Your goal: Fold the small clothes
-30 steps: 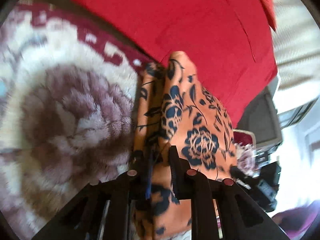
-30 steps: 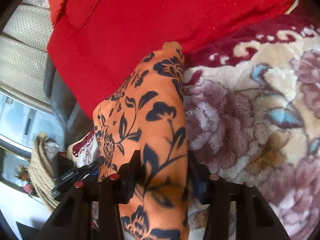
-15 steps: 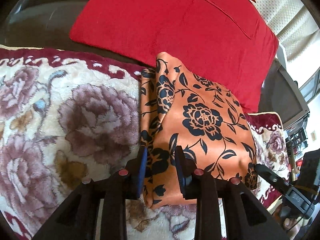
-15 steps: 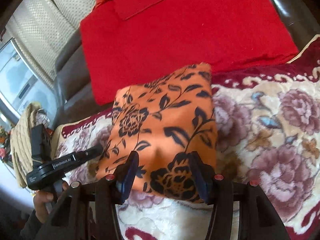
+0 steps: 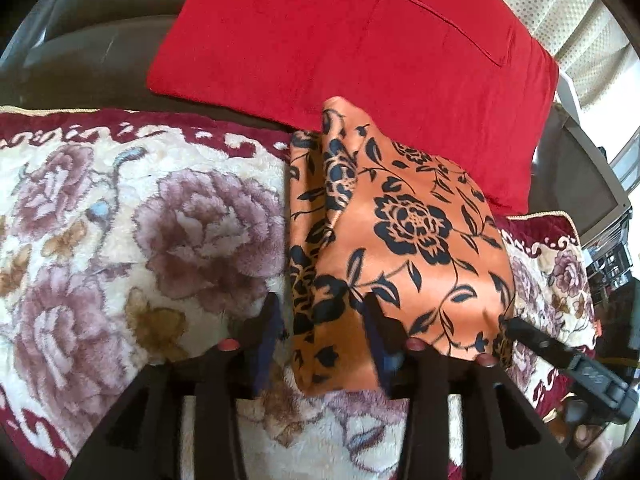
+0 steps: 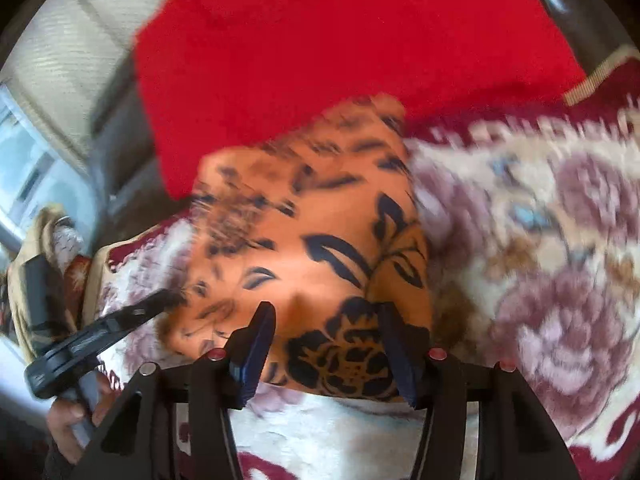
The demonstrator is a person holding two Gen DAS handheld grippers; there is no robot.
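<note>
Left wrist view: folded orange cloth (image 5: pixel 404 236) on flowered blanket (image 5: pixel 140 220); left gripper (image 5: pixel 320 320) opening, right gripper (image 6: pixel 326 340) released. Risk: slippery cloth unfolds if snagged.

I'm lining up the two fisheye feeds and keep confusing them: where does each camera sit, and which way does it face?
Left wrist: on the left hand-held gripper, facing down along its opening fingers at the folded orange floral garment; the right hand-held gripper shows at the right edge.
Right wrist: on the right hand-held gripper, facing down, blurred, at the same garment; the other gripper and the hand holding it show lower left.
Shared: garment, red cushion, floral blanket.
</note>
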